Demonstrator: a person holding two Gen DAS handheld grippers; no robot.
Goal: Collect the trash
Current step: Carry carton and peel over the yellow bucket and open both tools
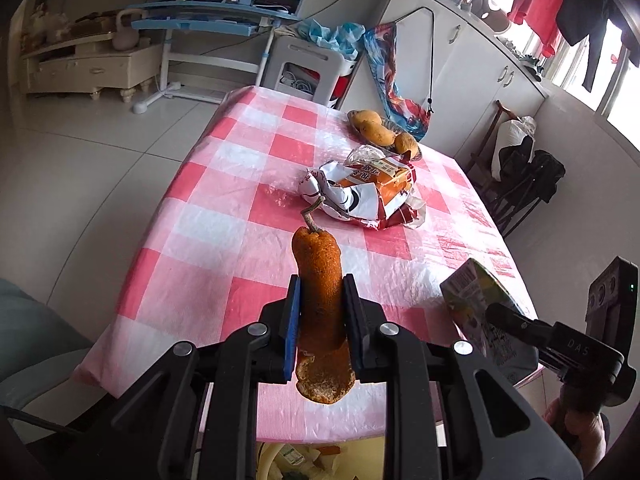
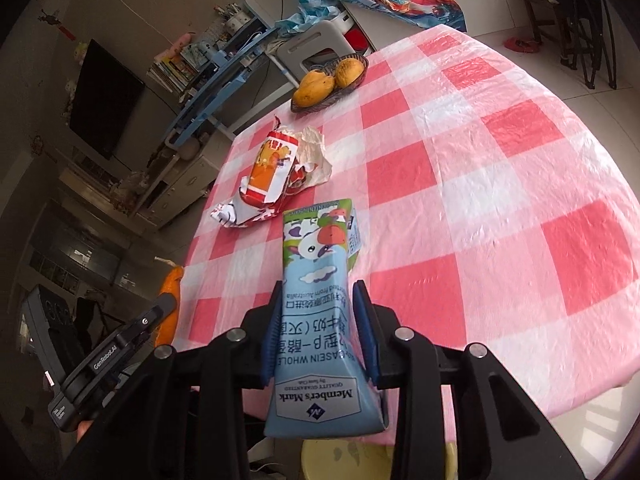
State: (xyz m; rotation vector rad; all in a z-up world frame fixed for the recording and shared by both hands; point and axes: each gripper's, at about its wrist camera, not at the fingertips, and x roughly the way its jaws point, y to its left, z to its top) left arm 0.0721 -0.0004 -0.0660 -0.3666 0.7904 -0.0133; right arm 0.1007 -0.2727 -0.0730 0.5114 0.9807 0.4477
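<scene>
My left gripper (image 1: 320, 292) is shut on a long orange peel with a stem (image 1: 320, 280), held above the near edge of the pink checked table (image 1: 224, 184). My right gripper (image 2: 318, 300) is shut on a squashed blue milk carton (image 2: 320, 320), also held over the table's near edge. The carton shows in the left wrist view (image 1: 476, 304), and the peel in the right wrist view (image 2: 170, 296). A crumpled orange and white snack wrapper (image 1: 360, 192) lies mid-table; it also shows in the right wrist view (image 2: 272, 172).
A basket of mangoes (image 1: 380, 130) stands at the table's far side, also seen in the right wrist view (image 2: 328, 80). A bin with trash (image 1: 296, 460) sits below the near table edge. A yellow rim (image 2: 344, 460) shows under the carton. Chairs (image 1: 520, 184) stand to the right.
</scene>
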